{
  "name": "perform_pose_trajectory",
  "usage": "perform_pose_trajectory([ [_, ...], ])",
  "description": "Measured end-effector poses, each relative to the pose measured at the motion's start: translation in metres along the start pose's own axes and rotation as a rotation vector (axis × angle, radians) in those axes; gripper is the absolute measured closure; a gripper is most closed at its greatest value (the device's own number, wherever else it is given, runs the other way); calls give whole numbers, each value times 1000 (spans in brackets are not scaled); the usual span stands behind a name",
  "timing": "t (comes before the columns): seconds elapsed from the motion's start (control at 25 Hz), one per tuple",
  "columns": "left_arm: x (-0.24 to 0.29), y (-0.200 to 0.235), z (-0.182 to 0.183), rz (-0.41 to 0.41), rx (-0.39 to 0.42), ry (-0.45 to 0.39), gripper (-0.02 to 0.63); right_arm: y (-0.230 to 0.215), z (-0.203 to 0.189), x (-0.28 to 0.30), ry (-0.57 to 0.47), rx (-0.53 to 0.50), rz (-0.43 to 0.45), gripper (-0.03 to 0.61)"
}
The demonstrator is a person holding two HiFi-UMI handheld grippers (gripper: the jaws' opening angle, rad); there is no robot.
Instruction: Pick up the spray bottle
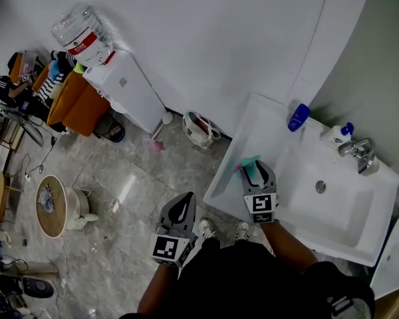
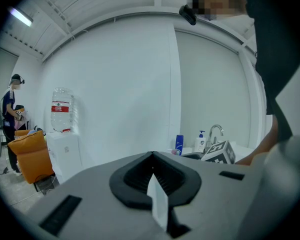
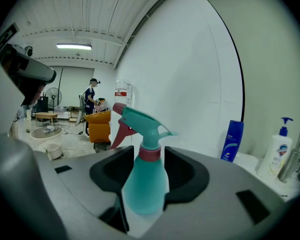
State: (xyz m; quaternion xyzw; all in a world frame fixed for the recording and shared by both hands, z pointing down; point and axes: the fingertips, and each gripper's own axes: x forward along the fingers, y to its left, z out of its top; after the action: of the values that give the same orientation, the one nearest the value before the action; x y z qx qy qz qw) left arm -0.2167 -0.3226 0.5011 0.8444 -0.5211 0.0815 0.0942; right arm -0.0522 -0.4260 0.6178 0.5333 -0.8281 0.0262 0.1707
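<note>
Right tongs clasp the upright teal plastic spray bottle at the white worktop's edge. Left tongs hang closed, empty.

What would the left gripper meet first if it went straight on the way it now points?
Most likely the white wall: the left gripper, jaws together and empty, points at bare wall between the water dispenser and the blue bottle. Its distance is unclear.

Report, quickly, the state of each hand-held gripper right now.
Left hand-held gripper: closed, holding nothing.
Right hand-held gripper: closed on the teal spray bottle.
</note>
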Motion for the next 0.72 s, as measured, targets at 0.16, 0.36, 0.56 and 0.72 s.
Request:
perform_pose_trajectory([
  [0.16,-2,-1,-3,0,-4,3,620,-1,4,4,4,-19,-11,388],
  [0.36,-4,-1,-6,5,-7,10,620,2,7,11,-20,2,-3,397],
  [0.56,-3,-1,-3,9,-7,7,620,1,6,16,-47,-20,-7,405],
  [0.72,-4,-2,-5,12,-6,8,620,4,15,12,-75,12,-8,431],
])
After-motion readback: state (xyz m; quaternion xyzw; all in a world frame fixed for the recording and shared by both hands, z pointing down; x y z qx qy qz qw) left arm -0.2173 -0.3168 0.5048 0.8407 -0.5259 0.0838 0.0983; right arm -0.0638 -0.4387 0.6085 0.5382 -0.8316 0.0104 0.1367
